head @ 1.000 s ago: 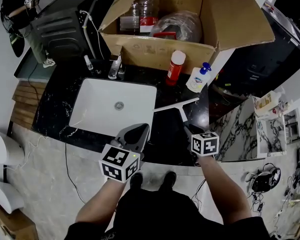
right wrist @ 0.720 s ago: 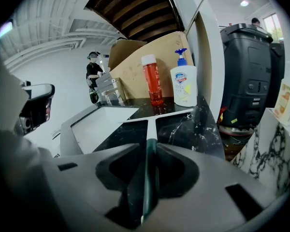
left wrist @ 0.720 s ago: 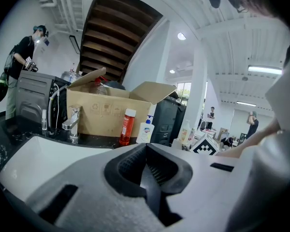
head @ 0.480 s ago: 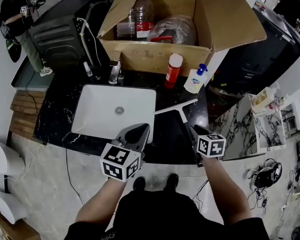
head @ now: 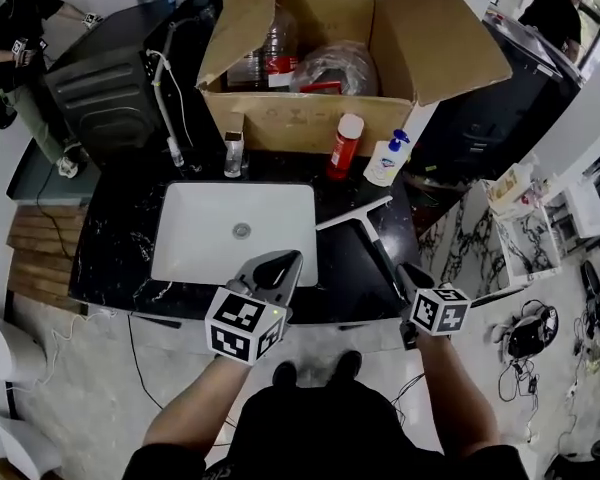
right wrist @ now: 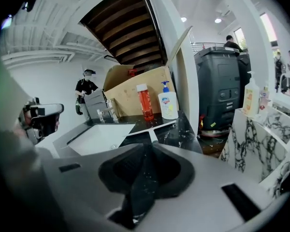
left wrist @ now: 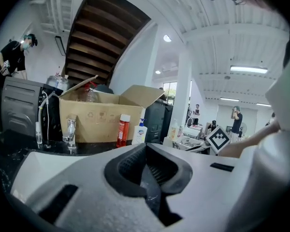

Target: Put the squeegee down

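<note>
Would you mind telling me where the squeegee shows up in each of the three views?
Head view: squeegee on the black counter, right of the sink.
Left gripper view: not in it.
Right gripper view: squeegee at centre, on the counter.
Shared landmark: the red bottle, in all three.

Red bottle (head: 346, 146) and soap dispenser (head: 385, 160) stand between cardboard box (head: 300, 123) and white sink (head: 210, 213).

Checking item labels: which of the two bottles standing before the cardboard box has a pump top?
The white bottle with the blue pump; the red bottle beside it has a plain white cap.
</note>
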